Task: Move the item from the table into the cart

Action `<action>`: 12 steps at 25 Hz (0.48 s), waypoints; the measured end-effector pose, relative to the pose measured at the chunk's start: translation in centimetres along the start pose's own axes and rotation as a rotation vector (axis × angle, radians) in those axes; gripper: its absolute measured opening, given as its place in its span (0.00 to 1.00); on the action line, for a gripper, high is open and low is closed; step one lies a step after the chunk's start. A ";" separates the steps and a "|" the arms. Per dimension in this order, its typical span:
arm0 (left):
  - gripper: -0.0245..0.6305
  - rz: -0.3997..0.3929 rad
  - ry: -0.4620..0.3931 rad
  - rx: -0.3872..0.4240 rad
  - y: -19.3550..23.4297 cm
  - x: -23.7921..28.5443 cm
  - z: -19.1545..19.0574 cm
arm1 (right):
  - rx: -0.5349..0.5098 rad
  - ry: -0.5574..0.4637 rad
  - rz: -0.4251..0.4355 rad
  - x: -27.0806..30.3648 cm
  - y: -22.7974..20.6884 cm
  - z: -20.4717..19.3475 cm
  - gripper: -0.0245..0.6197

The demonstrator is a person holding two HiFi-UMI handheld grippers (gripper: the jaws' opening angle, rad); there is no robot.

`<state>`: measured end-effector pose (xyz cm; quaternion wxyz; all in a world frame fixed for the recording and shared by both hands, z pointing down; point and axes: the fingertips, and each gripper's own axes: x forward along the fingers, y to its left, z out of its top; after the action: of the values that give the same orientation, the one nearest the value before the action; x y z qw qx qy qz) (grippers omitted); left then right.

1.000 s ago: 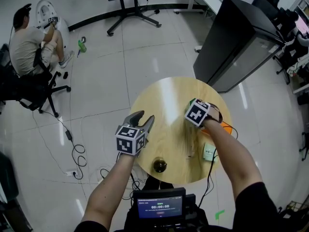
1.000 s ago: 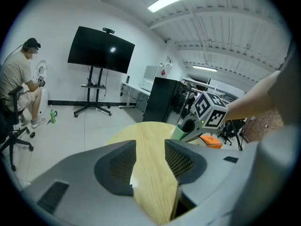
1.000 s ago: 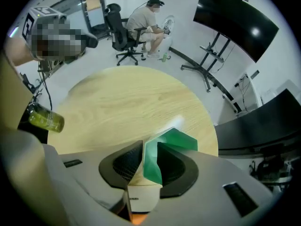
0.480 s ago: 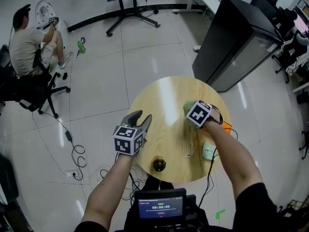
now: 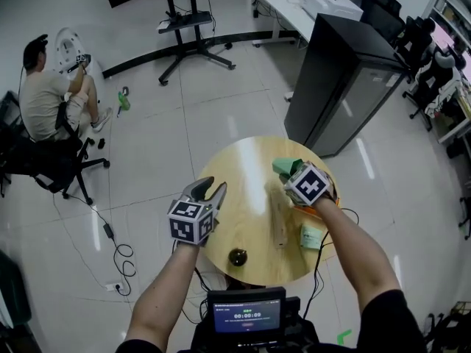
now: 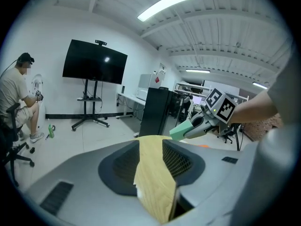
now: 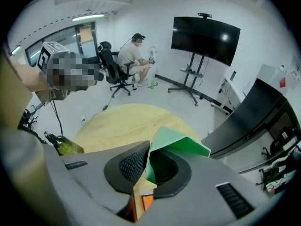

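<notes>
Round wooden desk (image 5: 243,168) on glossy tile. Right tongs (image 7: 148,161) pinched on green folded item (image 7: 188,146), held above desk's far right. Left tongs (image 6: 151,160) wide, just eased narrower, empty. Keep pinch firm; carry level toward black cabinet (image 5: 346,79), probably the cart.

Wood table (image 5: 243,175), matt green box (image 5: 283,166), glossy floor (image 5: 169,145)

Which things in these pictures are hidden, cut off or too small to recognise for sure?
- The green item: right gripper view, the right gripper covers its lower part; full shape unclear.
- The pale packet on the table: head view, the forearm covers part; print too small.
- The bottle: head view, seen from above only; label hidden.
- The cart: recognisable in no view.
</notes>
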<state>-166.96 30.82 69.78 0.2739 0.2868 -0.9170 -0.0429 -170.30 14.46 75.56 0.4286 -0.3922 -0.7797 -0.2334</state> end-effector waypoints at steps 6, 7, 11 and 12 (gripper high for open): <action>0.25 -0.020 -0.117 0.016 -8.9 -7.7 6.8 | 0.047 -0.170 -0.084 -16.1 2.8 0.4 0.04; 0.22 -0.021 -0.138 0.019 -10.5 -9.3 7.7 | 0.043 -0.202 -0.097 -18.9 3.5 0.3 0.04; 0.14 -0.069 -0.213 0.060 -17.2 -16.0 11.3 | 0.037 -0.327 -0.155 -29.3 6.8 -0.5 0.04; 0.13 -0.081 -0.231 0.076 -19.0 -17.7 11.9 | 0.036 -0.347 -0.169 -31.7 7.7 -1.2 0.04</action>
<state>-151.55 23.77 46.75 0.1533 0.3266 -0.9312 -0.0521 -153.17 5.10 49.38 0.2734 -0.3523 -0.8761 -0.1834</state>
